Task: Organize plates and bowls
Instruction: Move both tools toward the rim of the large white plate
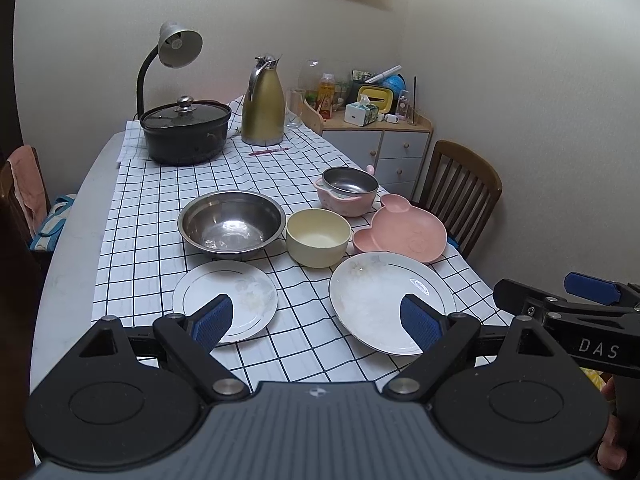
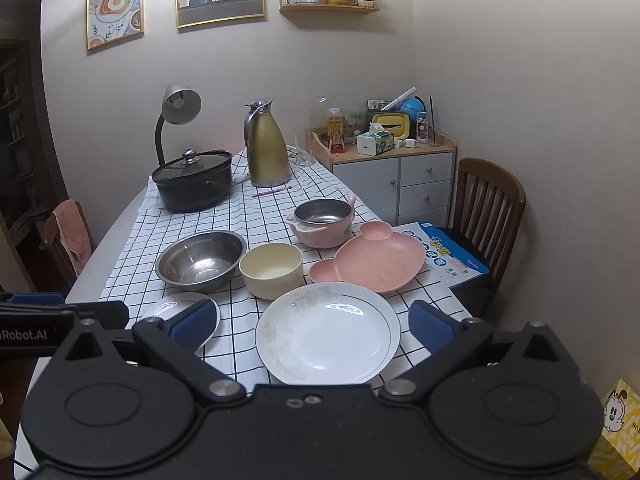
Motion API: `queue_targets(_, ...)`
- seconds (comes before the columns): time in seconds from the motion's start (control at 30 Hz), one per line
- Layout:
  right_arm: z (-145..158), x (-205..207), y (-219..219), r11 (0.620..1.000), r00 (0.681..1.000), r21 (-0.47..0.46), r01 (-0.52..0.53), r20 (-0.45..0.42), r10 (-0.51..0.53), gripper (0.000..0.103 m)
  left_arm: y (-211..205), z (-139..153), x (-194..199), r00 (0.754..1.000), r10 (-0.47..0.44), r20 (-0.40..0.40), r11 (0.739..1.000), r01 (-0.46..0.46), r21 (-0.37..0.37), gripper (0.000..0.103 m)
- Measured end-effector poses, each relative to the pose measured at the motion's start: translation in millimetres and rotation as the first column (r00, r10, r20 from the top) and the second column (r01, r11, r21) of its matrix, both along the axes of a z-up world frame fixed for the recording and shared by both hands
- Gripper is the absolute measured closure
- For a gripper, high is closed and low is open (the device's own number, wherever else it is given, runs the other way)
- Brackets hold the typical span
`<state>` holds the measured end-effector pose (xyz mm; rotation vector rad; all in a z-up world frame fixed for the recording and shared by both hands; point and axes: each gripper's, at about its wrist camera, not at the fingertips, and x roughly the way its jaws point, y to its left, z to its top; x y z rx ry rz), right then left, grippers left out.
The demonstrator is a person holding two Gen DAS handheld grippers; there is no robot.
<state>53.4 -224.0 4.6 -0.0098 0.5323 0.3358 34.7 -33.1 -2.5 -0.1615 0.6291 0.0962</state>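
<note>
Both tongs spread and empty, hovering short of the dishes, nothing stacked yet.

Nearest, just ahead of the right gripper (image 2: 314,330), between its wide-open blue pads: large white plate (image 2: 327,334), near edge close to the table's lip, prone to skid off the checked cloth (image 2: 240,216) if nudged rather than pinched at the rim. Ahead of the left gripper (image 1: 316,318), equally open: small white plate (image 1: 225,300), thin-rimmed and flat, easy to miss or chip. Beyond, crowded close: steel bowl (image 1: 231,224), cream bowl (image 1: 318,237), pink bear-shaped plate (image 1: 400,232), its edge close against the large plate. Farther: steel-lined pink bowl (image 1: 350,191), likely to shed its liner if tilted. Farthest: lidded pot (image 1: 186,132) and gold thermos jug (image 1: 263,104), tall, tippable by a dragged cloth.
</note>
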Motion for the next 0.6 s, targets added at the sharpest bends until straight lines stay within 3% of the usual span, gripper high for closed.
queue_targets(0.6, 0.1, 0.7, -2.3, 1.0, 1.0, 0.005, 0.012, 0.003, -0.012, 0.0, -1.2, -2.2, 7.1, 1.0, -0.002, -0.004, 1.0, 0.002, -0.013, 0.012)
